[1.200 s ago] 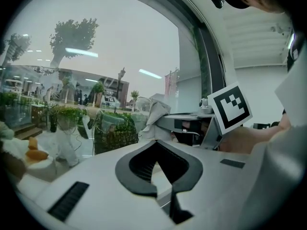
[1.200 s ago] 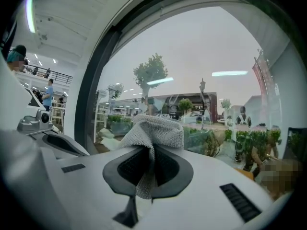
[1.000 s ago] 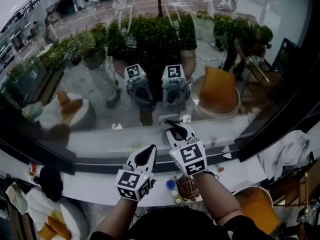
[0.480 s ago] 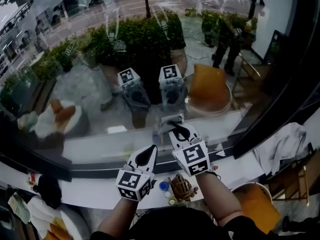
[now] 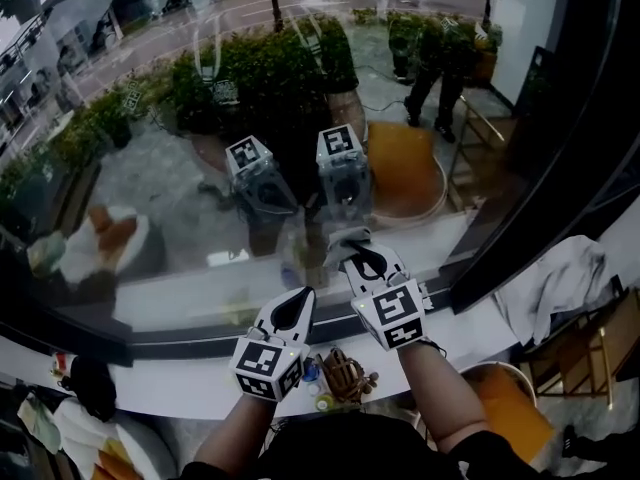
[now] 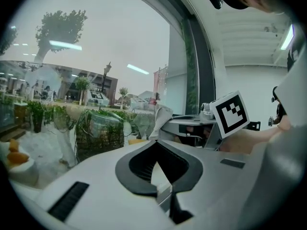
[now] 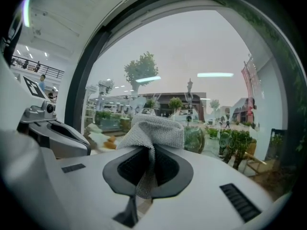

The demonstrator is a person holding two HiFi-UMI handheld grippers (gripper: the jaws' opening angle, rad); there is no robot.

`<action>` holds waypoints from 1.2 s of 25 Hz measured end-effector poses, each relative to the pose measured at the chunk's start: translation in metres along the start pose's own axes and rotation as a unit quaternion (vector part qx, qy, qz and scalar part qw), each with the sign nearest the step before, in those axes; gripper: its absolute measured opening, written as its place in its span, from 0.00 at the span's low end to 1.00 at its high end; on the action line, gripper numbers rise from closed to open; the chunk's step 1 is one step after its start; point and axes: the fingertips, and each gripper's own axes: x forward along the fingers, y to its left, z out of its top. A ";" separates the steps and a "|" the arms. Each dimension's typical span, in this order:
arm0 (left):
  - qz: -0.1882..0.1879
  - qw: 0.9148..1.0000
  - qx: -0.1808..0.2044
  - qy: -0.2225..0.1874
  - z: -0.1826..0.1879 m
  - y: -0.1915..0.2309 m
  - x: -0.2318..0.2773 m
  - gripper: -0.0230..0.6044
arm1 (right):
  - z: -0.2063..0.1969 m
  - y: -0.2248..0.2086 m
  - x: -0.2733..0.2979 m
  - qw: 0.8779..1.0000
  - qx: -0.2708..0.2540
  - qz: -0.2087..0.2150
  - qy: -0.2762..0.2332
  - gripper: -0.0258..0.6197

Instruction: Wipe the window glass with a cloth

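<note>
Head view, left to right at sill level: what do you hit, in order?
In order: dark bundle → left gripper → right gripper, shut on the grey cloth → black window frame → white fabric heap.

1. The head view looks steeply down from above the person's forearms onto the left tool [image 5: 292,306], the right tool [image 5: 358,256] and the window glass [image 5: 150,168] close ahead.
2. The left tool view looks forward along its own jaws at the near glass and catches the right tool [image 6: 181,124] at its right.
3. The right tool view faces the same glass, with the left tool [image 7: 53,128] at its left edge.
</note>
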 end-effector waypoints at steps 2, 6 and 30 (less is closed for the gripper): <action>-0.005 1.000 -0.002 -0.001 0.001 -0.001 0.000 0.05 | 0.000 -0.003 -0.002 1.000 0.000 -0.006 0.004 0.10; -0.017 1.000 -0.002 -0.001 0.002 -0.005 -0.001 0.05 | -0.003 -0.011 -0.008 1.000 -0.001 -0.020 0.012 0.10; -0.038 0.999 0.011 -0.001 0.005 -0.030 0.003 0.05 | -0.024 -0.068 -0.034 0.996 0.031 -0.085 0.029 0.10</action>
